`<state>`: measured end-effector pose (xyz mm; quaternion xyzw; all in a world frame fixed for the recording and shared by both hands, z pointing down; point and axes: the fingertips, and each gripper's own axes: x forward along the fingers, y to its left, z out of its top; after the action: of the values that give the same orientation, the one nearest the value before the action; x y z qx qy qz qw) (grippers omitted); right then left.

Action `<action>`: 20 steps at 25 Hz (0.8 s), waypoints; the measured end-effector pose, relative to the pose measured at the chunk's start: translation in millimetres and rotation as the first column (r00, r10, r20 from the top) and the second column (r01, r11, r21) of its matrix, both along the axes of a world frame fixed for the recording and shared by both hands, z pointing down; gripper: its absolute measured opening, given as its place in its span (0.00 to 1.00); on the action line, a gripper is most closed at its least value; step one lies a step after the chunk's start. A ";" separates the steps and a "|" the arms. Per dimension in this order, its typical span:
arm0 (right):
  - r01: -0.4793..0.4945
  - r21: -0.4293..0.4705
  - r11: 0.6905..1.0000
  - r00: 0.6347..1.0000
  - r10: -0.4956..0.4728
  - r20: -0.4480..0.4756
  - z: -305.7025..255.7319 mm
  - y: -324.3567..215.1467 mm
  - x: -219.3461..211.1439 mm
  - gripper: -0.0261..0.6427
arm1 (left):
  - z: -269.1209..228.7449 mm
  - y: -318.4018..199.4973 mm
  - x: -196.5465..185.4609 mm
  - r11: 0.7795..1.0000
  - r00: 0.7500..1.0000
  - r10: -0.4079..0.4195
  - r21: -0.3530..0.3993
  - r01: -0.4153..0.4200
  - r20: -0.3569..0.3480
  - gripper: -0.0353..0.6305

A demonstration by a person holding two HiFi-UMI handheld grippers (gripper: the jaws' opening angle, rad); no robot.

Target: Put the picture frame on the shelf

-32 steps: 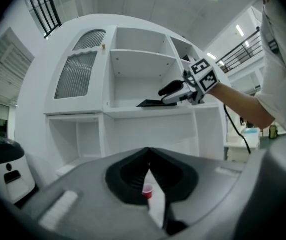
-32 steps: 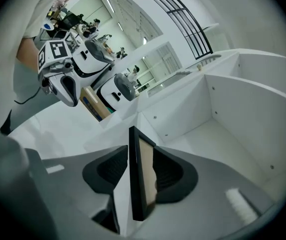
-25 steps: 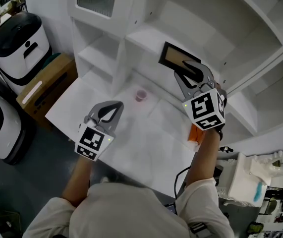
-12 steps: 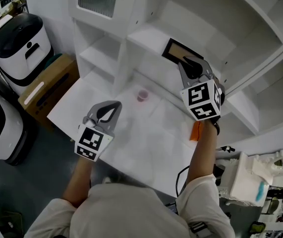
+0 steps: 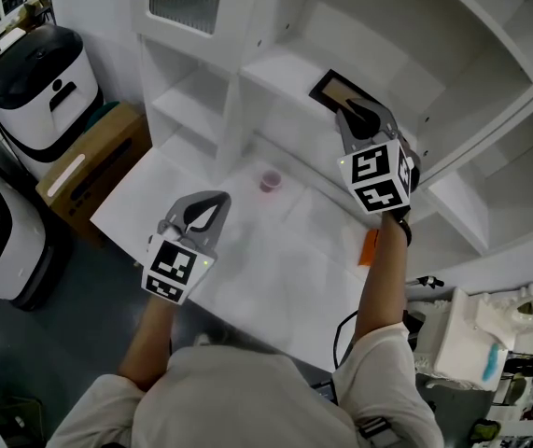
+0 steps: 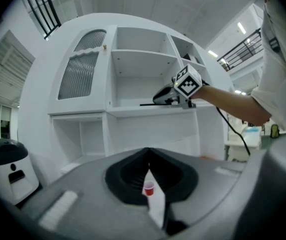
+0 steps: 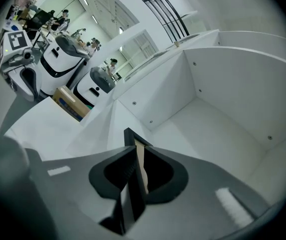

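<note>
The picture frame (image 5: 339,90), black-edged with a tan face, lies tilted over the white shelf (image 5: 280,71) of the cabinet. My right gripper (image 5: 352,113) reaches into that shelf bay. Its jaws have just been closing and now pinch the frame's near edge. In the right gripper view the frame (image 7: 131,136) stands edge-on between the pads of the right gripper (image 7: 136,152). My left gripper (image 5: 217,198) hovers over the white table (image 5: 275,269) with its fingertips together and nothing held. The left gripper view looks past its own left gripper (image 6: 149,152) to the right gripper (image 6: 169,95) at the shelf.
A small red cup (image 5: 268,179) stands on the table near the cabinet foot, also seen as the cup (image 6: 148,188) between my left jaws. An orange object (image 5: 369,246) lies at the table's right edge. A cardboard box (image 5: 84,166) and a white machine (image 5: 33,82) sit at the left.
The right gripper has closed on the frame and carried it up and deeper over the shelf, rolling a little. The left gripper has stayed where it was.
</note>
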<state>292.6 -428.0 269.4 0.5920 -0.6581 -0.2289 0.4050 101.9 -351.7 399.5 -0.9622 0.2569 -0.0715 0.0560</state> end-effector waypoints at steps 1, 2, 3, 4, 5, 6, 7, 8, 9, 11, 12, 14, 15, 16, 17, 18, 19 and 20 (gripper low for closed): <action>-0.003 0.004 1.000 1.000 0.003 0.002 0.1 -0.6 0.5 0.12 | 0.0 -0.1 -1.0 1.000 1.000 -0.003 0.001 0.003 0.000 0.05; -0.005 0.007 1.000 1.000 0.005 0.005 0.0 -0.7 0.6 0.12 | -0.2 -0.4 -2.4 1.000 1.000 -0.006 0.001 0.006 0.000 0.05; -0.005 0.011 1.000 1.000 0.005 0.009 -0.3 -0.5 0.2 0.13 | -0.6 -0.8 -3.9 1.000 1.000 -0.010 0.002 0.010 0.001 0.05; -0.004 0.014 1.000 1.000 0.003 0.012 -0.8 0.1 -0.4 0.14 | -1.5 -1.3 -5.3 1.000 1.000 -0.013 0.003 0.013 0.001 0.05; -0.001 0.019 1.000 1.000 0.001 0.016 -1.8 0.8 -1.1 0.16 | -2.6 -1.8 -6.4 1.000 1.000 -0.016 0.005 0.016 0.001 0.05; 0.000 0.025 1.000 1.000 -0.001 0.020 -3.4 1.8 -1.8 0.16 | -4.0 -2.1 -7.4 1.000 1.000 -0.019 0.007 0.019 0.001 0.05; 0.001 0.033 0.999 1.000 -0.001 0.024 -5.1 3.1 -2.4 0.16 | -5.4 -2.3 -8.4 1.000 1.000 -0.021 0.010 0.021 0.001 0.05; 0.000 0.040 0.999 1.000 -0.001 0.027 -6.7 4.7 -2.9 0.16 | -6.8 -2.3 -9.4 1.000 1.000 -0.023 0.012 0.023 -0.001 0.05; -0.001 0.046 0.999 1.000 0.000 0.030 -7.9 6.8 -3.3 0.16 | -8.2 -2.2 -10.5 1.000 1.000 -0.025 0.014 0.026 -0.004 0.05; 0.000 0.058 0.998 0.999 -0.002 0.038 -10.2 12.8 -4.6 0.16 | -10.8 -1.2 -12.4 0.999 1.000 -0.030 0.021 0.030 -0.008 0.05; 0.003 0.065 0.998 0.999 -0.006 0.047 -11.7 16.7 -5.4 0.16 | -12.1 -0.3 -13.0 0.999 0.999 -0.031 0.025 0.031 -0.008 0.05; 0.008 0.080 0.997 0.997 -0.014 0.081 -15.3 25.8 -6.7 0.16 | -15.0 2.7 -13.3 0.999 1.000 -0.028 0.036 0.028 -0.006 0.05; 0.007 0.089 0.996 0.995 -0.016 0.101 -17.0 30.8 -7.0 0.16 | -16.8 4.6 -13.2 0.999 1.000 -0.025 0.043 0.026 -0.005 0.05; 0.005 0.099 0.995 0.993 -0.017 0.121 -18.7 36.2 -7.3 0.16 | -18.9 6.9 -13.3 0.999 1.000 -0.023 0.050 0.023 -0.004 0.05; 0.000 0.109 0.994 0.990 -0.015 0.137 -19.9 42.0 -7.5 0.16 | -21.3 9.4 -13.4 0.998 1.000 -0.020 0.057 0.020 -0.005 0.05; -0.006 0.118 0.993 0.989 -0.012 0.151 -20.8 48.5 -7.5 0.15 | -24.0 12.0 -13.6 0.998 1.000 -0.018 0.064 0.019 -0.006 0.05; -0.015 0.125 0.992 0.987 -0.006 0.162 -21.1 55.6 -7.3 0.14 | -26.8 14.7 -13.8 0.997 1.000 -0.017 0.070 0.017 -0.008 0.05; -0.027 0.131 0.991 0.985 0.004 0.174 -20.9 63.6 -6.8 0.13 | -29.4 17.7 -14.1 0.997 1.000 -0.015 0.075 0.016 -0.010 0.05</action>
<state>285.9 -364.4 248.5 0.6403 -0.6696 -0.2167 0.3078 87.8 -334.0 370.1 -0.9576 0.2673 -0.0576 0.0905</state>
